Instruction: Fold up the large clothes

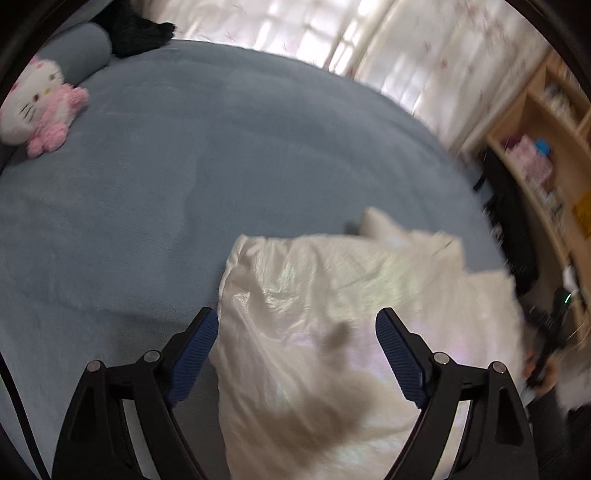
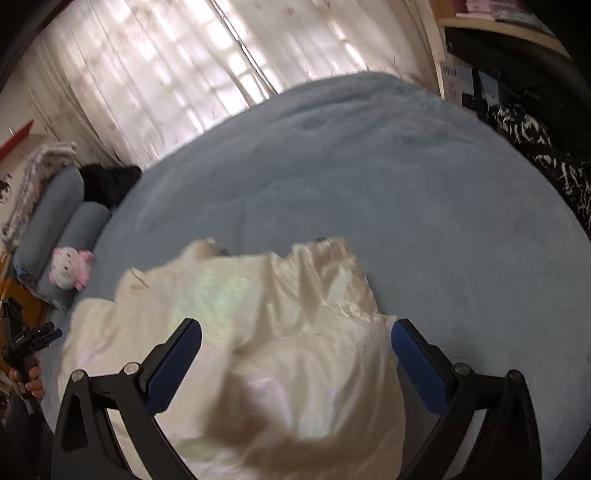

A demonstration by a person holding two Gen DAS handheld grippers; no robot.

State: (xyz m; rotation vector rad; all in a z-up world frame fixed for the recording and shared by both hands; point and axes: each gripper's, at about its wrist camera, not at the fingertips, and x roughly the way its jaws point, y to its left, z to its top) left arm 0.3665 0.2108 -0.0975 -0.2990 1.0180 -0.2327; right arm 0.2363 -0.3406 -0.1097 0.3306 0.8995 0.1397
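1. Lying on the near part of one blue-grey bed cover (image 1: 155, 177) is one cream, shiny garment (image 1: 332, 295), rumpled into folds; it also shows in the right wrist view (image 2: 258, 314).
2. One left gripper (image 1: 297, 354) hangs over the garment's left edge, its two blue pads (image 1: 195, 354) spread wide; fabric lies below the gap and neither pad presses on it.
3. One right gripper (image 2: 297, 365) hangs over the garment's right part, its two blue pads (image 2: 173, 365) set fully apart and gripping nothing.
4. One white and pink plush toy (image 1: 37, 107) rests at the far left of the bed, just beside two blue-grey bolsters (image 2: 59, 218).
5. One black bundle (image 1: 136, 29) lies at the far edge, near the bolsters.
6. Pale curtains (image 2: 166, 81) hang beyond the bed.
7. One wooden shelf unit (image 1: 546, 155) stands to the right.
8. One hand (image 2: 29, 384) holds the left gripper's handle, seen at the left edge of the right wrist view.
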